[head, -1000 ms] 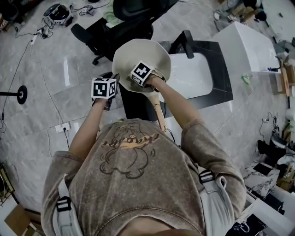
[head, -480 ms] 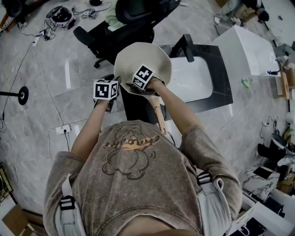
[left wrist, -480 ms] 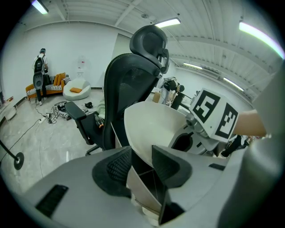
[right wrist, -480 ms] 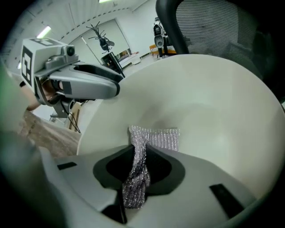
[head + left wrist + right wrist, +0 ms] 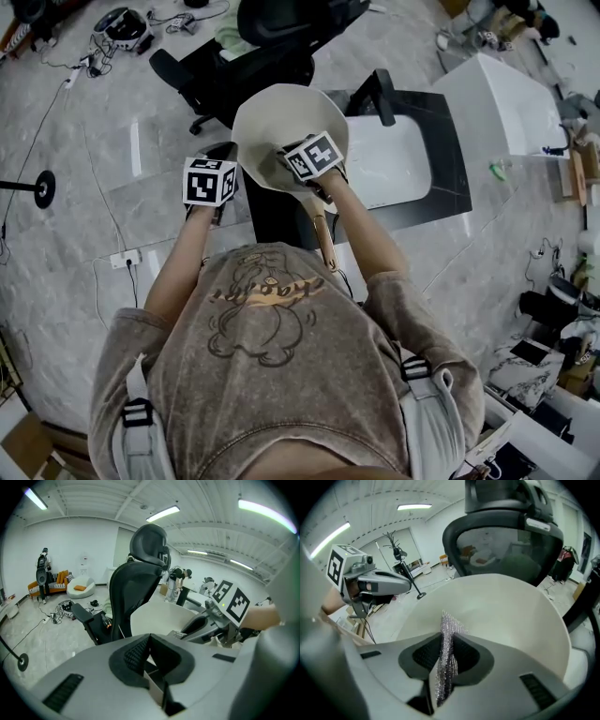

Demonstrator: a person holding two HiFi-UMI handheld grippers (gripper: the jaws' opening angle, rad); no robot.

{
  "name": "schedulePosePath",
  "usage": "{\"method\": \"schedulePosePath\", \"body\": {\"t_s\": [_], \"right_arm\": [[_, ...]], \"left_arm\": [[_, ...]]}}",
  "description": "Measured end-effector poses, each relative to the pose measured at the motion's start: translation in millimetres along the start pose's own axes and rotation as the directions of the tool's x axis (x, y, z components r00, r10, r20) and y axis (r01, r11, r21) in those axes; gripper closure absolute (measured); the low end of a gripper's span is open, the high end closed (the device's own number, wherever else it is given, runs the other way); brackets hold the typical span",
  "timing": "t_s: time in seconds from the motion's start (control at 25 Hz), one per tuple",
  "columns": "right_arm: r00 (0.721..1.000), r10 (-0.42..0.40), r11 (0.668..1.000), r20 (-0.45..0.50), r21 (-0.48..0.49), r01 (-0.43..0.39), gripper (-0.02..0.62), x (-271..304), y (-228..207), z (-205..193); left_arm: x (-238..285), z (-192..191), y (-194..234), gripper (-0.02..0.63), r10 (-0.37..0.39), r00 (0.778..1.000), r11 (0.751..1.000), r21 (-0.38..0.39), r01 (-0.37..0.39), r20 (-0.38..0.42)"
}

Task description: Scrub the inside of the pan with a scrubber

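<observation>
A cream pan with a wooden handle is tilted up over the black counter, its handle pointing back at me. In the right gripper view its pale inside fills the space ahead. My right gripper is inside the bowl, shut on a silvery mesh scrubber. My left gripper sits just left of the pan's rim. Its jaws are shut with nothing of the pan between them. The pan lies ahead and to its right.
A black counter holds a white sink basin with a black faucet. A black office chair stands beyond the pan. A white box is at the far right. Cables and a power strip lie on the floor.
My right gripper has shifted to the right and turned inside the pan. The left gripper has drifted slightly left, away from the rim.
</observation>
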State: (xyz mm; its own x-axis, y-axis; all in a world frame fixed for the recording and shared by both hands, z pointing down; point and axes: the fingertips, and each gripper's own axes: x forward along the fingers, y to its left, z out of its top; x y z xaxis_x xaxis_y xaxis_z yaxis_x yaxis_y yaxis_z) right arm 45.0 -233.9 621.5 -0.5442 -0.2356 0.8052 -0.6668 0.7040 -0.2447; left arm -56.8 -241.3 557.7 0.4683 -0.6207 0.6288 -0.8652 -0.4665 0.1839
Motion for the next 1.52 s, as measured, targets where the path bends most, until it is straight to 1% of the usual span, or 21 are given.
{"method": "schedulePosePath", "body": {"t_s": [0.08, 0.16, 0.24, 0.32, 0.48, 0.56, 0.64, 0.72, 0.84, 0.96, 1.04, 1.16, 1.36, 1.52], "right_arm": [[0.997, -0.028, 0.999, 0.069, 0.019, 0.027, 0.509, -17.4, -2.6, 9.6], [0.987, -0.047, 0.998, 0.153, 0.037, 0.042, 0.509, -37.2, -0.6, 20.2], [0.967, -0.051, 0.998, 0.251, 0.051, 0.039, 0.509, -58.0, 7.2, 32.1], [0.935, -0.062, 0.998, 0.349, 0.049, 0.048, 0.509, -79.2, 18.6, 43.3], [0.85, -0.099, 0.995, 0.518, 0.052, 0.085, 0.509, -120.6, 44.8, 60.9], [0.797, -0.123, 0.992, 0.591, 0.062, 0.107, 0.509, -142.3, 54.9, 68.9], [0.745, -0.15, 0.988, 0.65, 0.071, 0.137, 0.509, -161.2, 61.3, 74.5], [0.698, -0.18, 0.982, 0.693, 0.088, 0.166, 0.509, -176.1, 63.9, 76.4], [0.635, -0.225, 0.973, 0.739, 0.134, 0.189, 0.509, -193.6, 62.1, 76.8], [0.583, -0.254, 0.966, 0.772, 0.167, 0.199, 0.509, -207.1, 61.1, 77.1], [0.563, -0.262, 0.962, 0.784, 0.17, 0.211, 0.509, -212.5, 62.1, 78.2], [0.553, -0.265, 0.961, 0.79, 0.168, 0.221, 0.509, -214.8, 61.8, 80.7], [0.546, -0.291, 0.949, 0.786, 0.164, 0.27, 0.512, -215.4, 59.5, 78.9], [0.535, -0.299, 0.945, 0.791, 0.168, 0.28, 0.511, -217.1, 61.0, 77.9]], "left_arm": [[-7.1, 9.8, -4.5, 0.589, -0.019, 1.0, 1.0, 0.001, 0.019, 0.025], [-15.3, 19.4, -9.1, 0.589, -0.035, 0.998, 0.999, 0.005, 0.035, 0.051], [-23.6, 28.4, -14.6, 0.589, -0.052, 0.996, 0.999, 0.013, 0.051, 0.078], [-31.5, 36.6, -21.4, 0.589, -0.068, 0.992, 0.997, 0.03, 0.065, 0.109], [-49.2, 49.6, -36.8, 0.589, -0.088, 0.982, 0.994, 0.082, 0.075, 0.167], [-59.4, 56.9, -43.0, 0.589, -0.092, 0.976, 0.992, 0.105, 0.072, 0.198], [-70.1, 65.2, -46.8, 0.589, -0.092, 0.965, 0.99, 0.124, 0.063, 0.244], [-80.5, 73.7, -49.4, 0.589, -0.093, 0.949, 0.989, 0.138, 0.053, 0.302], [-94.3, 86.4, -51.5, 0.589, -0.096, 0.915, 0.987, 0.158, 0.036, 0.391], [-104.6, 95.5, -50.3, 0.589, -0.088, 0.884, 0.986, 0.164, 0.013, 0.46], [-108.6, 99.8, -48.2, 0.589, -0.081, 0.866, 0.987, 0.159, 0.002, 0.493], [-110.0, 104.9, -45.2, 0.589, -0.076, 0.849, 0.989, 0.147, -0.003, 0.523], [-108.9, 108.3, -46.9, 0.589, -0.074, 0.844, 0.992, 0.127, 0.007, 0.531], [-110.7, 109.1, -47.9, 0.589, -0.075, 0.843, 0.993, 0.119, 0.013, 0.533]]}}
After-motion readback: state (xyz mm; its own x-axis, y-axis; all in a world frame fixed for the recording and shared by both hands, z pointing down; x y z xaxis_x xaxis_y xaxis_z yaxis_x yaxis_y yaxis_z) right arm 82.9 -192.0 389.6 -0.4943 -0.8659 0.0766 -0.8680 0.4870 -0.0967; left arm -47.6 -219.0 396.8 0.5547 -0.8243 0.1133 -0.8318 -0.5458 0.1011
